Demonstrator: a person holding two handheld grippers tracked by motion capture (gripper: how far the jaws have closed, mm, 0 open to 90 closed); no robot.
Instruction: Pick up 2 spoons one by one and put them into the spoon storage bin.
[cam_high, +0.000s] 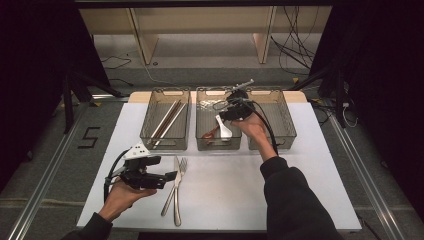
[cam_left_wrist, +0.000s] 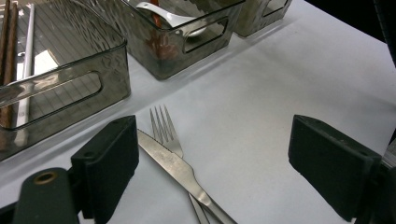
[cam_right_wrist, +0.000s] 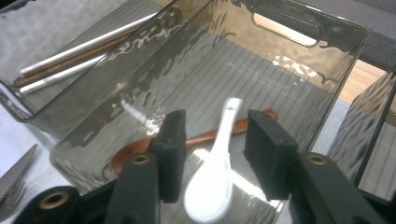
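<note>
The right claw (cam_right_wrist: 212, 158) hangs over the middle bin (cam_high: 201, 141) of three smoky plastic bins along the far edge of the tabletop (cam_high: 300, 175). Its jaws stand about half open with the white ceramic spoon (cam_right_wrist: 212, 179) between them; the pads do not press it, so it looks released. The spoon lies in the bin with its bowl toward the claw and its handle running away toward the bin's far end, crossing a brown wooden spoon (cam_right_wrist: 196, 139) underneath.

What is left to sort lies nearer the left claw (cam_left_wrist: 212, 163): a knife (cam_left_wrist: 180, 170) and fork (cam_left_wrist: 164, 128) side by side near the tabletop's near edge, long axes running near to far, just beside that claw's wide-open, empty jaws.

The left bin (cam_high: 164, 120) holds chopsticks (cam_high: 167, 120). The tabletop is white; beyond it are a grey floor, loose cables and dark curtains.
</note>
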